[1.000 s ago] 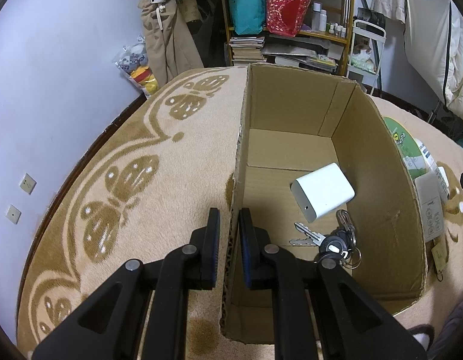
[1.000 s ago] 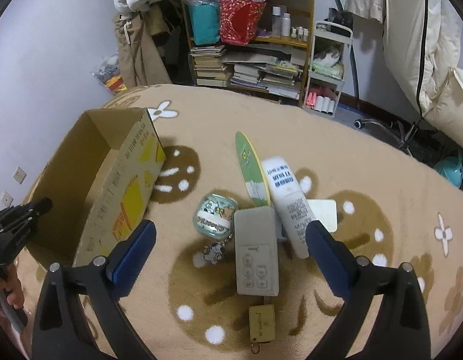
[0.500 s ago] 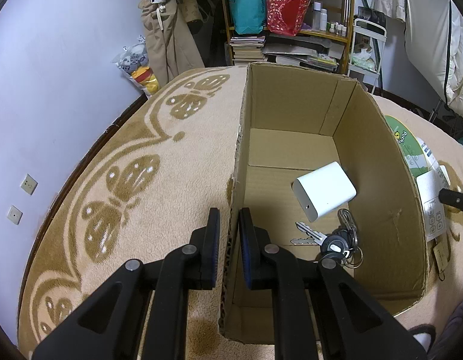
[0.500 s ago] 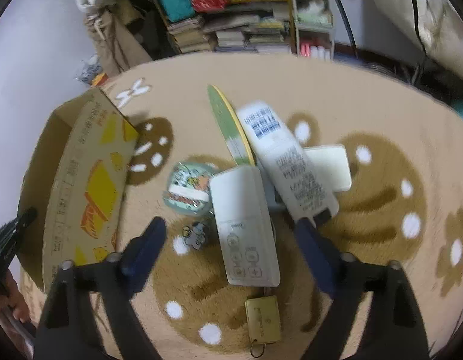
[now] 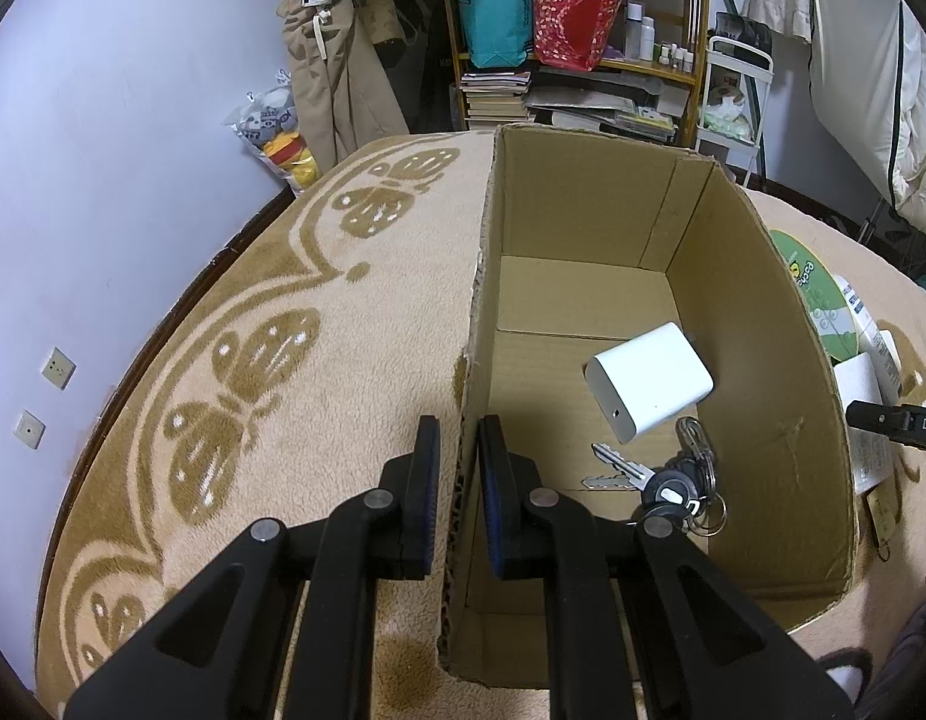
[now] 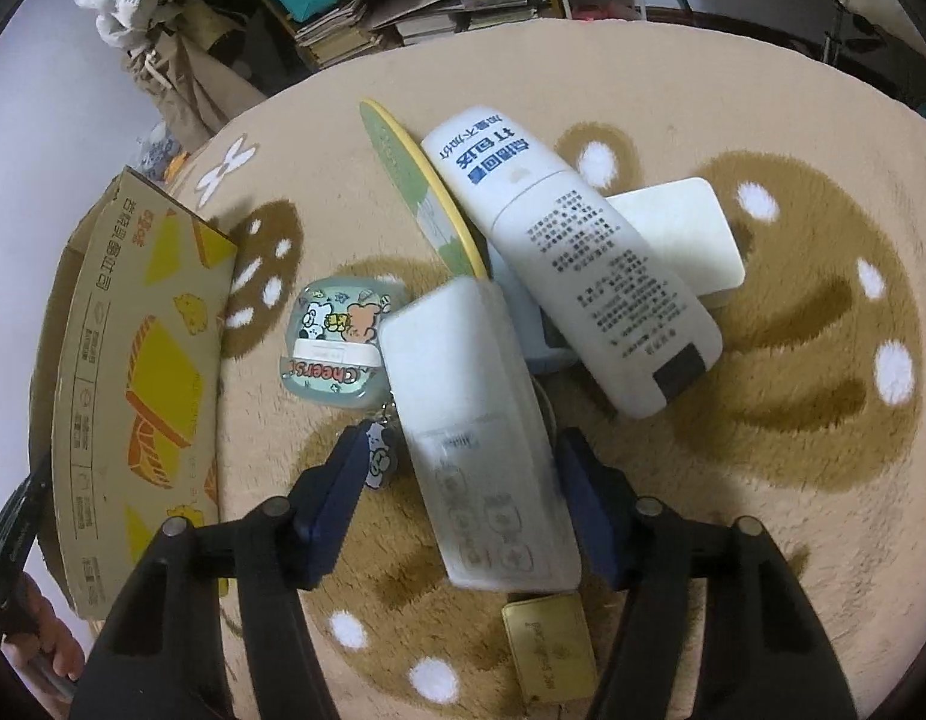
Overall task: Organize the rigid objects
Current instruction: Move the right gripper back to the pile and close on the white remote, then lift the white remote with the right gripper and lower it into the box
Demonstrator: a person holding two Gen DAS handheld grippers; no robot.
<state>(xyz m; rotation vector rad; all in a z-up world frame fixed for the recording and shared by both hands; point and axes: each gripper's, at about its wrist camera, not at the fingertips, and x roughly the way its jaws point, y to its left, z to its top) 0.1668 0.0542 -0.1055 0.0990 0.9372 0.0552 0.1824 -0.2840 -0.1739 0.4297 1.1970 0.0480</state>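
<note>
My left gripper (image 5: 458,456) is shut on the near left wall of the cardboard box (image 5: 481,300). Inside the box lie a white charger block (image 5: 649,381) and a bunch of keys (image 5: 673,483). My right gripper (image 6: 463,480) is open and low over the rug, its jaws on either side of a white remote (image 6: 475,420), not touching it. Beside the remote lie a large white tube (image 6: 571,264), a white flat case (image 6: 679,240), a green-yellow board (image 6: 415,180), a cartoon-print case (image 6: 331,348) and a gold tag (image 6: 550,645). The box (image 6: 133,384) stands at the left.
The beige patterned rug (image 5: 253,360) lies under everything. A shelf with books and bags (image 5: 571,30) stands behind the box. Hanging clothes (image 5: 337,60) and a bag of plush toys (image 5: 277,132) stand by the wall.
My right gripper has dropped toward the rug and moved forward, so its open jaws now straddle the white remote. My left gripper has stayed clamped on the box wall.
</note>
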